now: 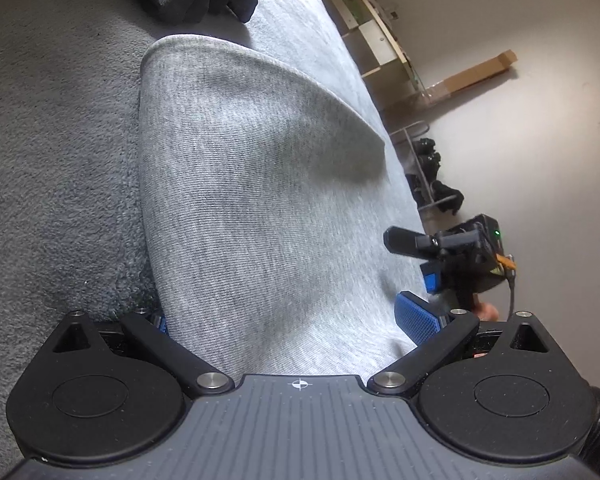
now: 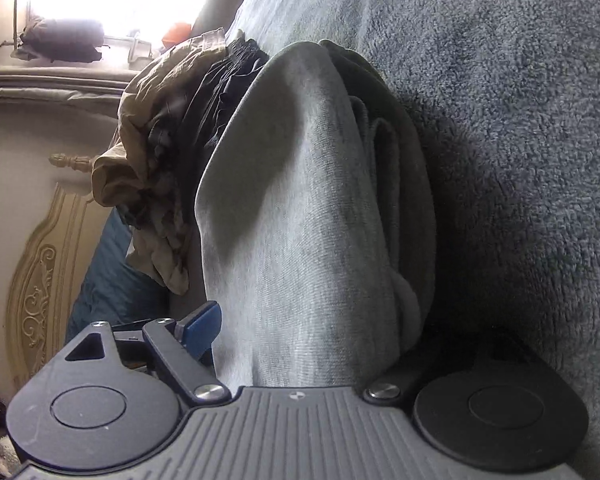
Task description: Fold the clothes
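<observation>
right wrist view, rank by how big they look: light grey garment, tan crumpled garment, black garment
1. light grey garment, which fills the middle, though it is nearest the camera, so that inflates it
2. tan crumpled garment
3. black garment, only a strip showing between the other two

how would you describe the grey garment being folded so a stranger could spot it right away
On the fuzzy dark grey blanket covering the bed lies the light heather-grey knit garment, folded into stacked layers. Unlike the crumpled tan clothing and black clothing piled beside it, it is smooth, pale and neatly layered.
</observation>
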### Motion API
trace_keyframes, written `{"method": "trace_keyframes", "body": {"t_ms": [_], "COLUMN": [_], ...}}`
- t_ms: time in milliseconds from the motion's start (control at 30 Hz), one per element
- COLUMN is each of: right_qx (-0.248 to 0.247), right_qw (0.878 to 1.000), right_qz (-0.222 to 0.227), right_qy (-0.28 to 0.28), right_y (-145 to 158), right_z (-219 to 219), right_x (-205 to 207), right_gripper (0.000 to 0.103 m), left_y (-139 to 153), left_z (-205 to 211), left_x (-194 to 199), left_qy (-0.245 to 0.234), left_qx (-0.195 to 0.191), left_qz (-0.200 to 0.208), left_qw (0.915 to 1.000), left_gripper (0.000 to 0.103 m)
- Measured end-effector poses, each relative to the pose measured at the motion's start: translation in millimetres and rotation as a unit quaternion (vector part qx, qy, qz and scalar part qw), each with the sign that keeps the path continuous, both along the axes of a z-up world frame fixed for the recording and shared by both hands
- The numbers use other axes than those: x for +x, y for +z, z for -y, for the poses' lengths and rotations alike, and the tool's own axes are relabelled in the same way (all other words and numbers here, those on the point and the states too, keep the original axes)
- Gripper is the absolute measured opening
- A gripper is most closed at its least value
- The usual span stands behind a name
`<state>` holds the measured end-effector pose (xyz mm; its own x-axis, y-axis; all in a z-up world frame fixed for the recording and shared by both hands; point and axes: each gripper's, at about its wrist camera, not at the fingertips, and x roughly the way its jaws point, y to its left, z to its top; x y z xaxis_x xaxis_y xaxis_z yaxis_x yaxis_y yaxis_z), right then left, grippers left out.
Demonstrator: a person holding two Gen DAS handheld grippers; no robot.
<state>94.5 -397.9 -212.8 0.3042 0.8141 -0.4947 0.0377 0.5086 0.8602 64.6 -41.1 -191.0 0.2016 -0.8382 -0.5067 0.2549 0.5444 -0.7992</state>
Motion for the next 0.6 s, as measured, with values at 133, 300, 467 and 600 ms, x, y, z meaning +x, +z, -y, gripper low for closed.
{"method": "trace_keyframes", "body": {"t_ms": [133,300,467,600], "right_qx": [-0.020,-0.038,-0.072,-0.101], "right_qw": [1.000,0.998,0.995,0.991], "right_qz": [0.022,0.049,0.061,0.078], "right_qy": [-0.003,-0.018,-0.040,-0.047], "right_y": [16.0,34.7,52.4,63.9], "right_z": [-9.4,-24.4,-32.6,-39.2], "right_x": [-15.8,-33.8,-45.3,-50.2], "right_gripper": [0.079,0.069,0.056,0.049], "left_y": [6.2,16.4,22.2,22.1], "left_z": [3.9,4.4,-1.8,-9.0], "left_x": [-3.2,-10.6,-13.4,-16.1], "left_qy": [0.006,0.010,0.020,0.027], "left_qx": [0.018,0.024,0.015,0.007], "left_qz": [0.009,0.032,0.036,0.038], "left_qw": [0.9998,0.9991,0.9990,0.9989], "left_gripper": [0.099,0.094,0.087,0.080]}}
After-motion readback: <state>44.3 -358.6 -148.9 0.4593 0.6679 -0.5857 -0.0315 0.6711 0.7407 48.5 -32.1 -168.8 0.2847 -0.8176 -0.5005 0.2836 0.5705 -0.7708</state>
